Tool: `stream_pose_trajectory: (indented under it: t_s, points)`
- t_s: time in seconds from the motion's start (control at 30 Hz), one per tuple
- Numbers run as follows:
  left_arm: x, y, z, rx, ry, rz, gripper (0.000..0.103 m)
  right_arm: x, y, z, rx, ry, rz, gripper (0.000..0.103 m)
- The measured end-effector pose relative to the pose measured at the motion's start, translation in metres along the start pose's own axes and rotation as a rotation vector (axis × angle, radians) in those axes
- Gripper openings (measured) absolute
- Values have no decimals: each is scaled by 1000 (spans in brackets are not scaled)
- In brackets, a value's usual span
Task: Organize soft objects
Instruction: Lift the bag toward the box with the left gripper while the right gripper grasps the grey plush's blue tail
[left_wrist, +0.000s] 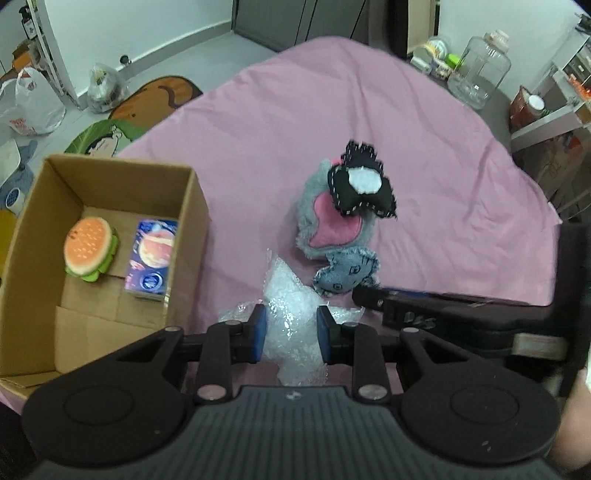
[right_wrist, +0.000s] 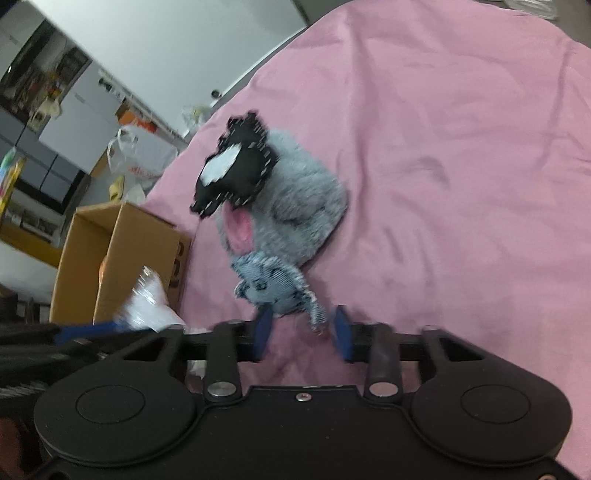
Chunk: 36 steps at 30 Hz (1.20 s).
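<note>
My left gripper (left_wrist: 291, 332) is shut on a crumpled piece of clear bubble wrap (left_wrist: 291, 314), lifted above the pink sheet (left_wrist: 258, 129). The right wrist view shows the same wrap (right_wrist: 146, 306) at the left. A grey plush with a pink patch (left_wrist: 314, 206) lies mid-bed, a black felt toy with a white spot (left_wrist: 360, 184) on top of it. A small denim toy (right_wrist: 273, 284) rests against the plush. My right gripper (right_wrist: 304, 332) is open, and the denim toy's tail hangs between its blue pads without being pressed.
An open cardboard box (left_wrist: 37, 221) sits on the bed's left edge, holding a burger plush (left_wrist: 90, 249) and a blue printed packet (left_wrist: 153, 260). Bags and mats (left_wrist: 33, 107) lie on the floor beyond. Jars and shelves (left_wrist: 480, 74) stand at the far right.
</note>
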<state>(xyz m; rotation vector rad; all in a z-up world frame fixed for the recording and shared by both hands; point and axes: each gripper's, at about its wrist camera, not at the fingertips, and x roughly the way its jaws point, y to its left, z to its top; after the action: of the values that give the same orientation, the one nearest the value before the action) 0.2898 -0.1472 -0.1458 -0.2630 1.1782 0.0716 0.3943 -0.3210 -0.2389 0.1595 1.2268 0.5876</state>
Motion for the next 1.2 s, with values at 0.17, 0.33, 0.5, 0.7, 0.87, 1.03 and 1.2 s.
stream_pose_trajectory:
  t_s: [0.17,0.33,0.5,0.7,0.87,1.03,1.2]
  points:
    - [-22,8,-1,-2,-42,-5,27,-13,11,-9,4,4,-46,2]
    - [-42,23,-8,-8,-68,-10,27,-35,23,-19,12,-27,-68,2]
    - [-62,37,-15,-25,-107,-37,27,-59,37,-24,7,-72,-91,2]
    - [-88,58,-22,-45,-157,-54,27,-85,66,-26,-12,-131,-110,2]
    - [-105,78,-27,-61,-190,-61,27,-99,89,-27,-17,-178,-119,2]
    - [-120,100,-30,-78,-222,-70,27,-108,112,-29,-36,-211,-118,2]
    - [-132,119,-31,-79,-245,-79,27,-115,133,-29,-51,-234,-109,2]
